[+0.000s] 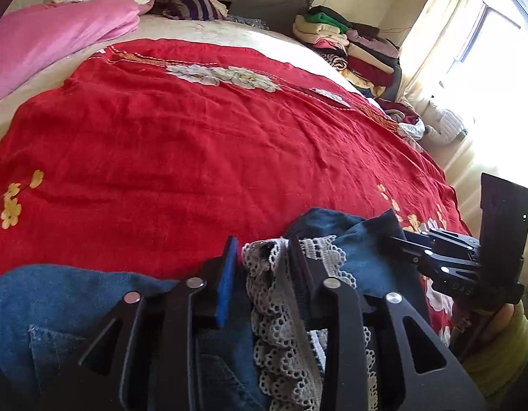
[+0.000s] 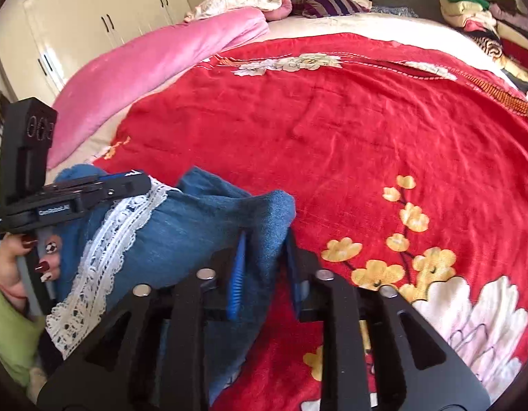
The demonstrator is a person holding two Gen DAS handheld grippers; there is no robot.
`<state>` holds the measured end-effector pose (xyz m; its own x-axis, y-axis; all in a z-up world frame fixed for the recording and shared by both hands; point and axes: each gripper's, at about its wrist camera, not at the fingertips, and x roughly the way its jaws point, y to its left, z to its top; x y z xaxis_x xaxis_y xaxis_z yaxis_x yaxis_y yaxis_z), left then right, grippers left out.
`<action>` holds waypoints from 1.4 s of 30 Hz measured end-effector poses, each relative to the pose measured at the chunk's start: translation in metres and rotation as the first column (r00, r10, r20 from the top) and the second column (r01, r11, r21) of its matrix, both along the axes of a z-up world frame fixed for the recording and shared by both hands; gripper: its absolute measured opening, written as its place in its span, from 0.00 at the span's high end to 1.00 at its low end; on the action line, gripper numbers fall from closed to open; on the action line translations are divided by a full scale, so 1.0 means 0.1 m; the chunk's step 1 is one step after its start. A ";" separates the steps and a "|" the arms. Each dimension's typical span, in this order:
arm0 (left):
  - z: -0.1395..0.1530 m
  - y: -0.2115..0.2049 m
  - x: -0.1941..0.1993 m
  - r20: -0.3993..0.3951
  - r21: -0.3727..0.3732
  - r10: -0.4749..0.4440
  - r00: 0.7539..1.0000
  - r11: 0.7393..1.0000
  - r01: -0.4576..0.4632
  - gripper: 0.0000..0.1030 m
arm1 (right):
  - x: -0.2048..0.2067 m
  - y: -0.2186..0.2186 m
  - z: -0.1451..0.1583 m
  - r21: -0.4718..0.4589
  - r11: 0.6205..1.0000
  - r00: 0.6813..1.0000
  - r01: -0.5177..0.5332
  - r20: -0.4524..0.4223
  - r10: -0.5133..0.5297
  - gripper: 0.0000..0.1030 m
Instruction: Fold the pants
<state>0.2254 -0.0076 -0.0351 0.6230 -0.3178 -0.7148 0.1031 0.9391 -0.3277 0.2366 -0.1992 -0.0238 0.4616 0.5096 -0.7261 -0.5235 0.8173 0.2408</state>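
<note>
A: Pants, blue denim with a white lace strip, sit bunched at the near edge of the bed, on the red floral blanket.

B: Starting at the left, what has hold of them?

A: The left hand-held gripper has its jaws narrowed around the lace strip and the denim under it. The far pad presses the fabric, while the blue pad seems to stand just off it, so I cannot tell whether that pinch is firm.

B: And the right one?

A: The right hand-held gripper has its jaws drawn close on a raised fold of denim, both pads against the cloth. It looks like a real hold.

B: How far along is the folding?

A: Early, I'd judge. The pants are crumpled and lifted at one end, with more denim trailing off to the left in the left wrist view. No flat layer or clean crease shows. Spreading them on the blanket and doing the folds themselves are left.

B: Anything else nearby?

A: A pink quilt lies along the left side, and stacked clothes sit at the far right corner.
</note>
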 end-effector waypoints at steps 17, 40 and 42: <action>0.70 -0.12 -0.77 0.156 0.202 0.023 0.988 0.978 -0.054 0.21 | -0.96 -0.28 0.62 0.041 0.999 0.982 -0.013 0.191 0.005 0.22; 0.73 -0.04 -1.47 0.128 0.172 0.051 0.991 0.982 -0.073 0.18 | -1.53 -0.22 0.52 -0.042 0.996 0.981 -0.081 0.174 0.088 0.15; 0.71 -0.04 -1.51 0.120 0.175 0.056 0.991 0.982 -0.077 0.18 | -1.54 -0.22 0.51 -0.038 0.996 0.982 -0.081 0.170 0.086 0.15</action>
